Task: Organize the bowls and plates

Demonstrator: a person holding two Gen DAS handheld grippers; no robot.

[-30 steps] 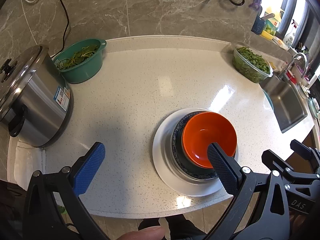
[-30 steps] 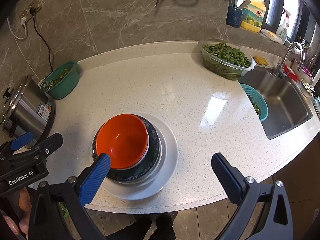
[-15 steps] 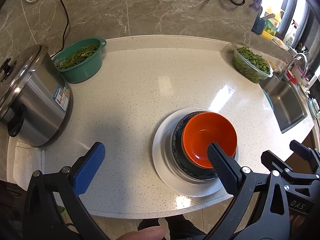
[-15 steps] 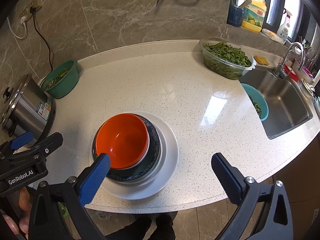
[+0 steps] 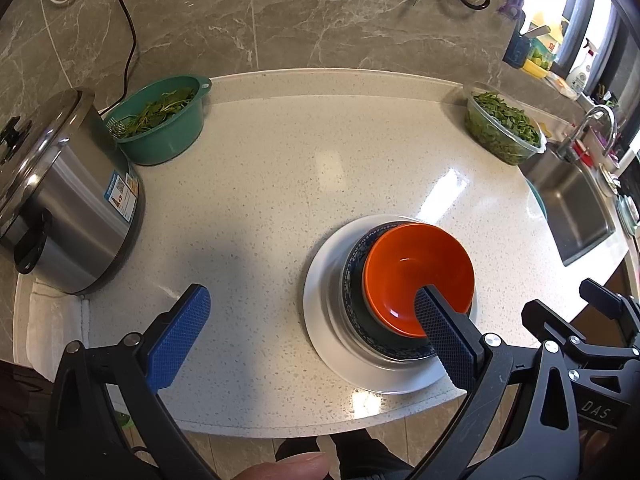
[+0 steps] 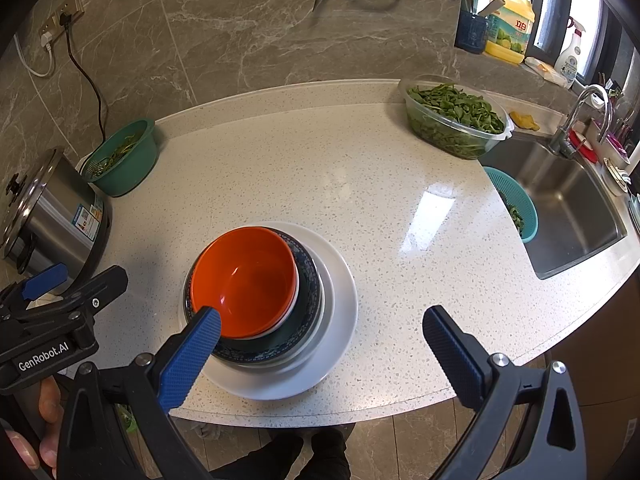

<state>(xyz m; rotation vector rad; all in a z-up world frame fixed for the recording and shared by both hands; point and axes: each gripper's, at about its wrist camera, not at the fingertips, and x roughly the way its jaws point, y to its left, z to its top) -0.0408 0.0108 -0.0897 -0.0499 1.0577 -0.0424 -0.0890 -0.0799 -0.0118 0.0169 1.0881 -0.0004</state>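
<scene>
An orange bowl (image 5: 418, 274) (image 6: 244, 280) sits nested in a dark blue patterned bowl (image 5: 354, 308) (image 6: 308, 292), which rests on a white plate (image 5: 320, 320) (image 6: 340, 320) near the counter's front edge. My left gripper (image 5: 308, 336) is open and empty, held above the counter's front; its right finger overlaps the orange bowl in view. My right gripper (image 6: 320, 352) is open and empty, above the stack's right side. The other gripper's body shows at the edge of each view.
A steel rice cooker (image 5: 60, 200) (image 6: 44, 220) stands at left, with a green colander of greens (image 5: 160, 120) (image 6: 124, 156) behind it. A clear tub of greens (image 5: 504, 128) (image 6: 456, 120) sits at back right beside the sink (image 6: 568, 208), which holds a teal strainer (image 6: 516, 208).
</scene>
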